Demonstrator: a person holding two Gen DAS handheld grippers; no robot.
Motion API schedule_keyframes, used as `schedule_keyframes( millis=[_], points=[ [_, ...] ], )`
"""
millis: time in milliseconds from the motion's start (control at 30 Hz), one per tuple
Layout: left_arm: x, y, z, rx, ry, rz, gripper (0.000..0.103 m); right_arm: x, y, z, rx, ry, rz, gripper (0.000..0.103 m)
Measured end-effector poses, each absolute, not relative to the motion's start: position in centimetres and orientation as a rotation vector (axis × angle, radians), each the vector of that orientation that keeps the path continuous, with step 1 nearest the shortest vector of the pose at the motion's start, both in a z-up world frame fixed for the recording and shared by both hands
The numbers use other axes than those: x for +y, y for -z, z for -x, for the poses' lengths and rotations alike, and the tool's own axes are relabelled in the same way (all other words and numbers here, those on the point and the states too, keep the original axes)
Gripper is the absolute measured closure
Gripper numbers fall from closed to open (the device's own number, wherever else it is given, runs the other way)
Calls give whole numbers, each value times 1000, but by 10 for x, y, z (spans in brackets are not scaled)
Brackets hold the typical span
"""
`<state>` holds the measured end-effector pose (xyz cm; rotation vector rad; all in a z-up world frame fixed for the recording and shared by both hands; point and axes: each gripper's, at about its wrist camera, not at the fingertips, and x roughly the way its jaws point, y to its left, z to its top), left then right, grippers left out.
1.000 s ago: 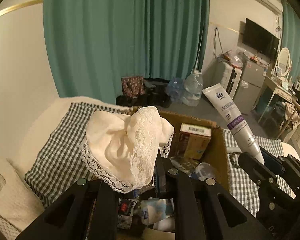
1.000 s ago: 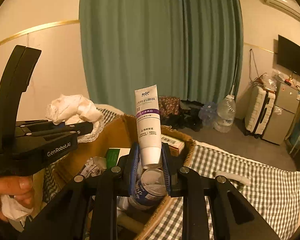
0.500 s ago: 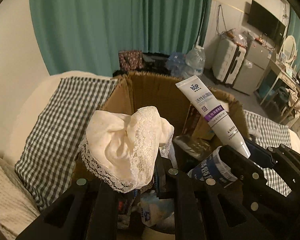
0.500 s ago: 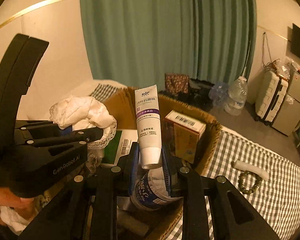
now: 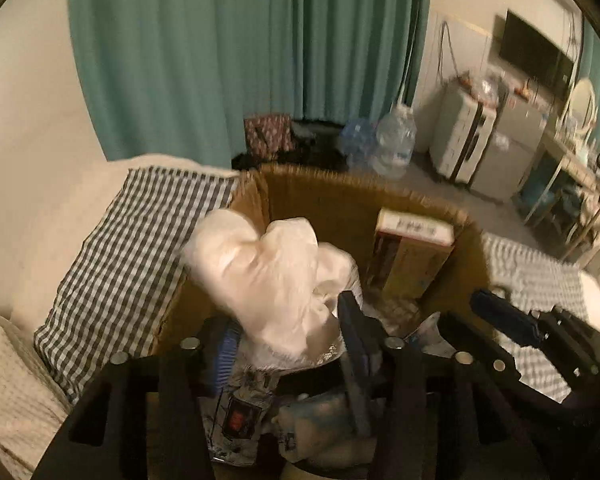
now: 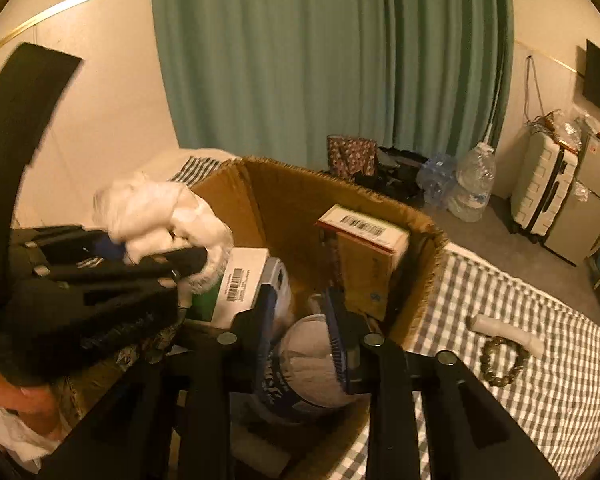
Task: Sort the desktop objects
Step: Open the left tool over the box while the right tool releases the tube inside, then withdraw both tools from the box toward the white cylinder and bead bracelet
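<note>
A cardboard box (image 5: 332,200) (image 6: 424,224) on the checked cloth holds several items. My left gripper (image 5: 288,340) is open over the box's near left corner; a cream lace cloth (image 5: 272,276) sits loose between its spread fingers, blurred. The cloth and left gripper also show in the right wrist view (image 6: 160,216). My right gripper (image 6: 300,328) is open and empty above the box, over a round white and blue container (image 6: 308,364). The white tube is not in view.
In the box stand a brown carton with a barcode (image 6: 364,256) and a white and green carton (image 6: 240,280). A bead bracelet (image 6: 504,360) and a small white item (image 6: 508,330) lie on the checked cloth (image 6: 540,360) to the right. Curtain, water bottles and suitcase stand beyond.
The right gripper opened and the white tube left it. The left gripper's jaws spread, and the lace cloth is slipping down between them. Both grippers dropped closer to the box.
</note>
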<state>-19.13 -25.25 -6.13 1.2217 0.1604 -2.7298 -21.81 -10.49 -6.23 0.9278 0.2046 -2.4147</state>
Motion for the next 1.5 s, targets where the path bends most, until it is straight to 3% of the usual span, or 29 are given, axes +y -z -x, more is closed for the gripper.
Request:
schedule_keyframes(
  millis=[433, 567, 667, 767, 900, 1033, 1233, 1500],
  points=[
    [-223, 9, 168, 89, 2832, -1063, 28, -47, -1, 190, 122, 2576, -729, 73],
    [-208, -3, 162, 58, 2853, -1039, 16, -32, -21, 174, 105, 2607, -647, 71],
    [-197, -7, 162, 54, 2865, -1038, 16, -22, -31, 166, 107, 2616, -617, 67],
    [-185, -15, 159, 25, 2888, -1006, 14, -12, -39, 159, 104, 2632, -597, 60],
    [-169, -25, 156, 8, 2913, -964, 8, 9, -52, 149, 61, 2679, -564, 35],
    [-157, -31, 154, 40, 2952, -965, 6, 33, -69, 143, 24, 2735, -521, 22],
    [-132, -42, 148, -29, 2971, -909, 0, 66, -84, 132, 12, 2792, -483, 6],
    [-99, -44, 149, -84, 3012, -899, 0, 105, -91, 127, -39, 2849, -468, 0]
  ],
)
